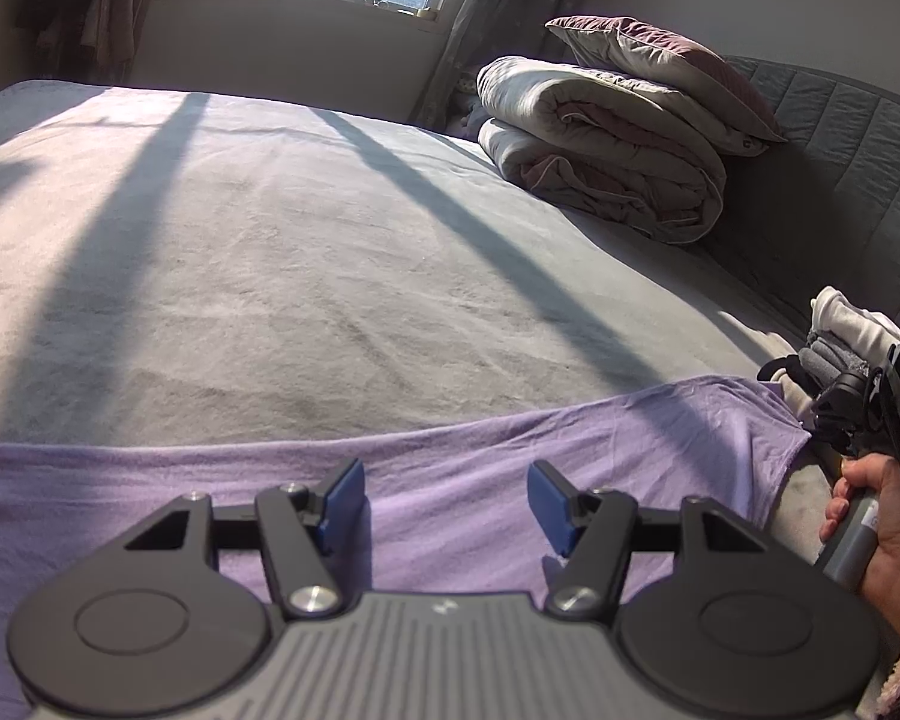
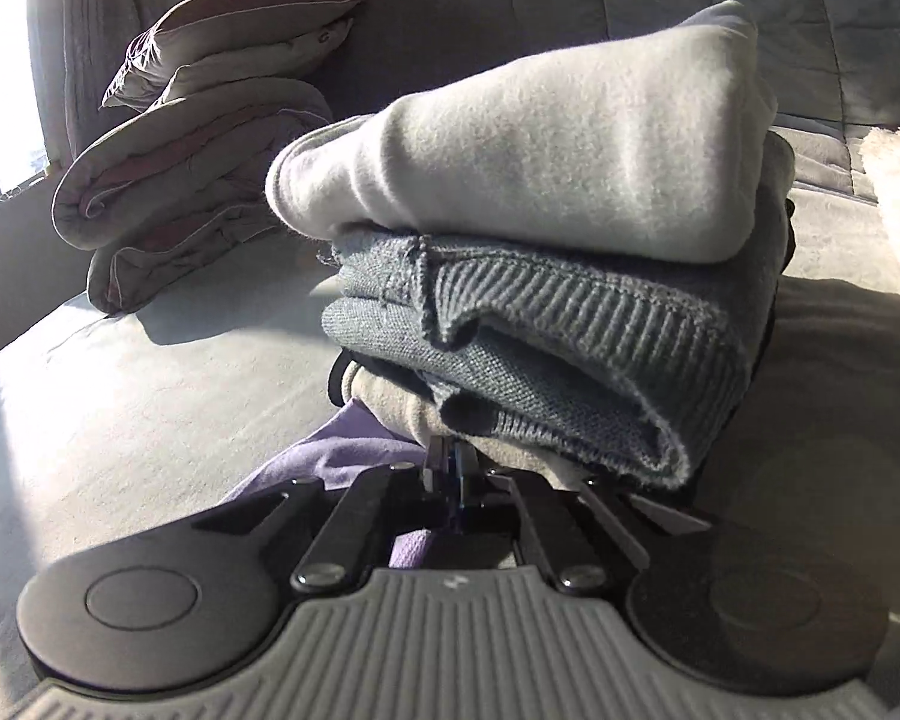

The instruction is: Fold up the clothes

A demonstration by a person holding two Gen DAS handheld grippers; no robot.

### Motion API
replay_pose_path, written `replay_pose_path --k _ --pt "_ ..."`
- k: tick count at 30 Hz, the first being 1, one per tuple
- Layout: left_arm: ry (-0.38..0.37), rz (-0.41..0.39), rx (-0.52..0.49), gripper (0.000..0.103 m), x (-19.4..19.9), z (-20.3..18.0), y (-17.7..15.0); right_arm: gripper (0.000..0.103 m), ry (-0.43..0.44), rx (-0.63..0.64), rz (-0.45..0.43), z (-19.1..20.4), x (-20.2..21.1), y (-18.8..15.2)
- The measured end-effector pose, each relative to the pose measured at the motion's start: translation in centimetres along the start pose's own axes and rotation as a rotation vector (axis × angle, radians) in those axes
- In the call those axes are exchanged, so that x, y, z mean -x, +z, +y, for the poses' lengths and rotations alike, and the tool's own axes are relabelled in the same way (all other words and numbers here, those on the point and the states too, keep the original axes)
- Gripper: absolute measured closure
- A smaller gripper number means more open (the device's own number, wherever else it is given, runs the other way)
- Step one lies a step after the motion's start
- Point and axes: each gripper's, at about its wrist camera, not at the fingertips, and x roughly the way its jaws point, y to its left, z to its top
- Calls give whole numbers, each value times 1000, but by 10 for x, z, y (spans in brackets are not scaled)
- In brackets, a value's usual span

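Setting: a bed [image 1: 306, 276] with a grey cover, sunlit in bands; a rolled duvet [image 1: 600, 162] and a pillow [image 1: 660, 60] sit toward 1 o'clock in the left wrist view

Garment to fold: a purple garment [image 1: 450, 468] lies spread flat along the near edge of the bed, running from 9 o'clock across to 3 o'clock under the left tool

Left gripper [image 1: 447, 504]: fingers released, blue pads [image 1: 342, 495] standing apart above the purple cloth, nothing between them

Right gripper [image 2: 450, 468]: fingers clenched tight at the purple garment's right-hand end; a sliver of purple shows beside and below the tips, but whether cloth is really pinched between them I cannot tell

Person's hand [image 1: 870, 534]: wrapped round the right tool's handle, at 4 o'clock in the left wrist view

Folded pile [image 2: 540, 276]: a pale fleece on a grey ribbed knit on a pale layer, stacked right at 12 o'clock of the right tips, its lowest layer touching or almost touching them

Stage, as I judge it: start of a fold, one end being taken, the other not yet gripped

Risk one: the right tips may have nipped the pile's bottom layer too, so a lift would drag or topple the stack

Risk two: a thin bite on the hem could slip as the cloth is raised

Risk three: with the left end free, the garment may skew or bunch as it folds
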Motion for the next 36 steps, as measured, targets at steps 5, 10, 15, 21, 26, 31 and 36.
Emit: replay_pose_path --k 5,10,15,21,26,31,36 --pt "-3 -1 3 41 -1 1 0 102 -28 127 41 7 -12 -1" --pt "-4 -2 6 41 -1 1 -1 88 31 149 80 -2 -5 2" --pt "0 -2 -2 40 -1 1 -1 58 120 153 72 -9 21 1" --pt "1 -1 -6 40 -1 1 -1 58 275 262 56 16 36 -2" --pt "-1 -1 -7 39 -1 1 -1 58 379 425 128 39 20 -9" --pt "-7 -1 -1 38 -2 2 -1 63 368 574 120 15 16 -19" --pt "-10 -1 2 38 -2 2 -1 63 372 543 173 -14 16 -2"
